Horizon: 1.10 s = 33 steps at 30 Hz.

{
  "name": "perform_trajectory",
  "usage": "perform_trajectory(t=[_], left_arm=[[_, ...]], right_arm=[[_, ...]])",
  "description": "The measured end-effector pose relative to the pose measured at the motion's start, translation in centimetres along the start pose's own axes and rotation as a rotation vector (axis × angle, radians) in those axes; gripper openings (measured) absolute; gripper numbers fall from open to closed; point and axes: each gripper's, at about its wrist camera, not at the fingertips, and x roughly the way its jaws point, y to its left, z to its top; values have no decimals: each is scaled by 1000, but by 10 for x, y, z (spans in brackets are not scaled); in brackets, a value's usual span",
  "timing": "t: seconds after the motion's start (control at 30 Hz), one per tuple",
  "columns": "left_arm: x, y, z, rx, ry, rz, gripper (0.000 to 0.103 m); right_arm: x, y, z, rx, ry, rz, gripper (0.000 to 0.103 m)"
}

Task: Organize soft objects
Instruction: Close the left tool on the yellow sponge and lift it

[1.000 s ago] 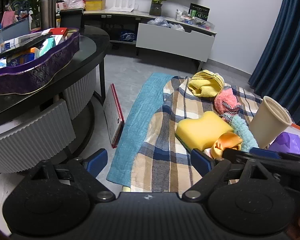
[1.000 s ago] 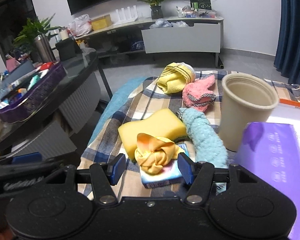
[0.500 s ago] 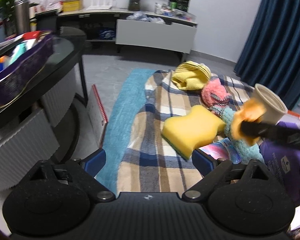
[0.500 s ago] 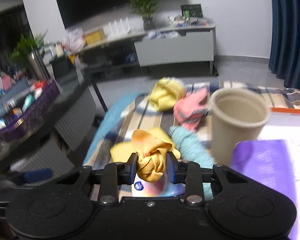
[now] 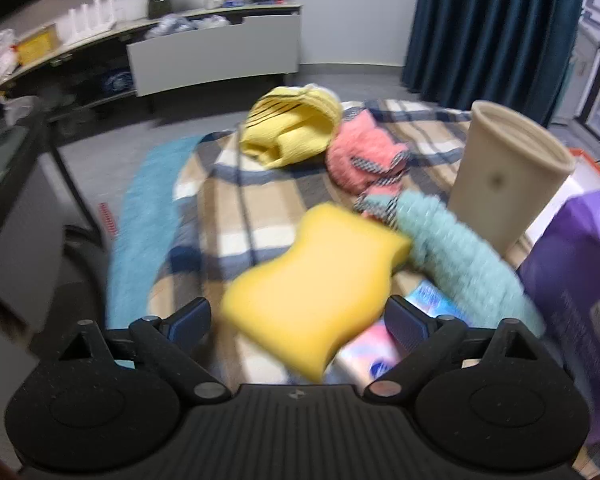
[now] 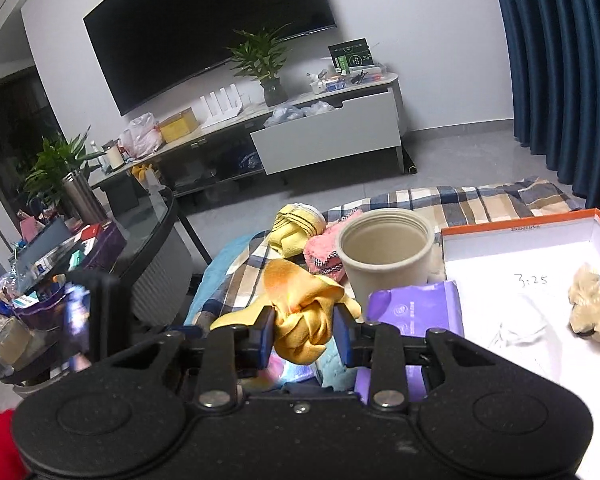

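Observation:
My right gripper point(image 6: 304, 332) is shut on an orange-yellow scrunchie point(image 6: 300, 312), held up in the air above the plaid blanket point(image 6: 460, 204). My left gripper point(image 5: 298, 320) is open, its pads on either side of a yellow sponge point(image 5: 316, 284) that lies on the plaid blanket point(image 5: 228, 208). Beside the sponge lie a teal fluffy cloth point(image 5: 456, 256), a pink fuzzy cloth point(image 5: 356, 160) and a folded yellow towel point(image 5: 292, 128). A white box with an orange rim point(image 6: 540, 264) to the right holds a cream scrunchie point(image 6: 592, 304).
A beige cup point(image 6: 386, 256) stands upright between the cloths and the box. A purple packet point(image 6: 416, 308) lies by the cup, and a colourful packet point(image 5: 380, 352) under the sponge. A dark glass table point(image 6: 140, 220) with a cluttered purple tray is at the left.
My right gripper closed on the orange-yellow scrunchie and lifted it off the packet. My left gripper moved right and down until its pads flank the yellow sponge.

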Motion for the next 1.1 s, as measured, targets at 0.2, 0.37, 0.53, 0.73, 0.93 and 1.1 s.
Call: perform_trajectory(t=[0.2,0.37,0.53,0.73,0.93,1.1], left_arm=[[22,10,17,60,68,-130,102],[28,32,18,84,97,-192,103],[30,-1,14,250,70,-76,95],[12,-8,13,180,8,-32,83],[-53,-17,9,2,-117,81,83],[-102,-32,8,-79,-185,135,83]], right_arm=[[-4,1,-3,-3,1,30,39],[-6,-3,-2,1,6,38,39],[-3,-8,-3,28,15,38,39],[-8,-2,-3,-5,2,34,39],[-4,3,-2,-24,10,52,39],[-1,15,1,-70,9,77,39]])
